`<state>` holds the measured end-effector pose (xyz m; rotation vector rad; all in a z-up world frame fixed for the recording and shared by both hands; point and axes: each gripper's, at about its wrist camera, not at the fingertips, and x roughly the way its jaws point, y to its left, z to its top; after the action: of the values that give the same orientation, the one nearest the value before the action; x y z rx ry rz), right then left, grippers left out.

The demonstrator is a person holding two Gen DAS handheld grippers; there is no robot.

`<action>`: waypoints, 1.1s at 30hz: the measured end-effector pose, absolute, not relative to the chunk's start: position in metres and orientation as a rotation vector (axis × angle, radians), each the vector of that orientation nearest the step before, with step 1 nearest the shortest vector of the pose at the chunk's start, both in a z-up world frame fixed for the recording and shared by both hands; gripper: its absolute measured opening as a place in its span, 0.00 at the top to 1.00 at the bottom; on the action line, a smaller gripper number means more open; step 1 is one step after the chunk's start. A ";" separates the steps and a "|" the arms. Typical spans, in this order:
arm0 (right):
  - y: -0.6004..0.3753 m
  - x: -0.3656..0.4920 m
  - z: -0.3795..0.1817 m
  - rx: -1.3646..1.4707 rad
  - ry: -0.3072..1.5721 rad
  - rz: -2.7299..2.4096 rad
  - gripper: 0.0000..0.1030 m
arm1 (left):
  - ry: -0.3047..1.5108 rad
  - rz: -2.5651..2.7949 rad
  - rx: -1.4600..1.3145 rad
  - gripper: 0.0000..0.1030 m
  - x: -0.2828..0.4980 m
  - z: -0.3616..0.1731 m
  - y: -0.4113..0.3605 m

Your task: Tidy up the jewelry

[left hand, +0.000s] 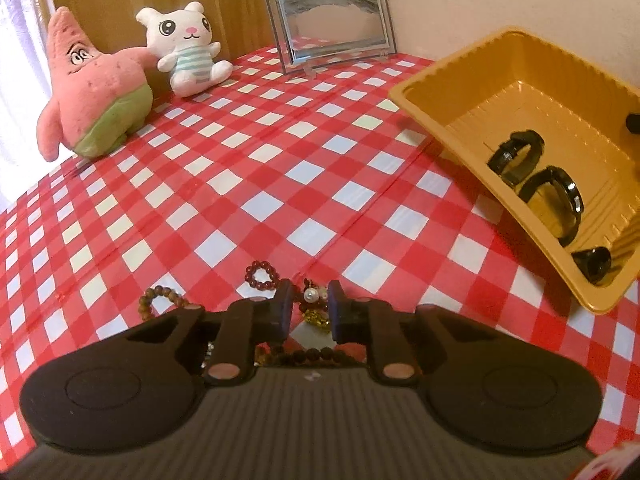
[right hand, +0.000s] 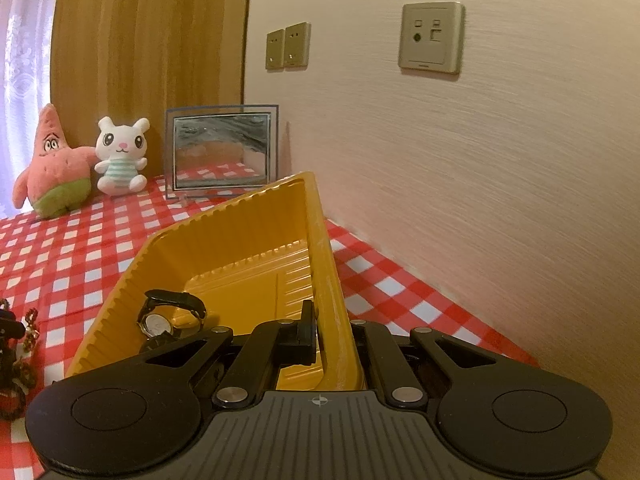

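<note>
Glossy plastic tray (right hand: pixel 224 240); smooth checked tablecloth (left hand: pixel 248 184); fuzzy plush toys (left hand: pixel 92 92)

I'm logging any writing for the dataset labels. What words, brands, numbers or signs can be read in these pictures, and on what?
No text can be read anywhere.
Watch in the yellow tray: dial markings too small to read.
Wall socket plate: only port shapes, and a tiny mark at its bottom edge too small to read.
Right gripper body: a crosshair symbol, no words.

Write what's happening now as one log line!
left gripper: around pearl trinket, grip unclear | right gripper: shut on yellow tray wall, tray tilted | watches in tray
</note>
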<state>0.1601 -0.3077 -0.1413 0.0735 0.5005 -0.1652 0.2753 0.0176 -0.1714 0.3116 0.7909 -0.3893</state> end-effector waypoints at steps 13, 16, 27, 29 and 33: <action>-0.299 0.184 -0.143 0.063 0.498 -0.130 0.96 | 0.810 -0.417 0.325 0.95 0.287 -0.178 0.016; -0.299 0.185 -0.144 0.064 0.499 -0.128 0.96 | 0.810 -0.422 0.328 0.95 0.287 -0.178 0.017; -0.299 0.185 -0.146 0.066 0.499 -0.125 0.96 | 0.795 -0.415 0.300 0.95 0.270 -0.161 0.033; -0.300 0.185 -0.146 0.066 0.498 -0.123 0.96 | 0.809 -0.403 0.312 0.95 0.270 -0.161 0.036; -0.299 0.186 -0.146 0.062 0.496 -0.117 0.96 | 0.803 -0.412 0.224 0.96 0.266 -0.147 0.045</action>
<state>0.1862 -0.2987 -0.1459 0.0617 0.4960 -0.1168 0.2660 0.0448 -0.1471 0.2242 0.8027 -0.4115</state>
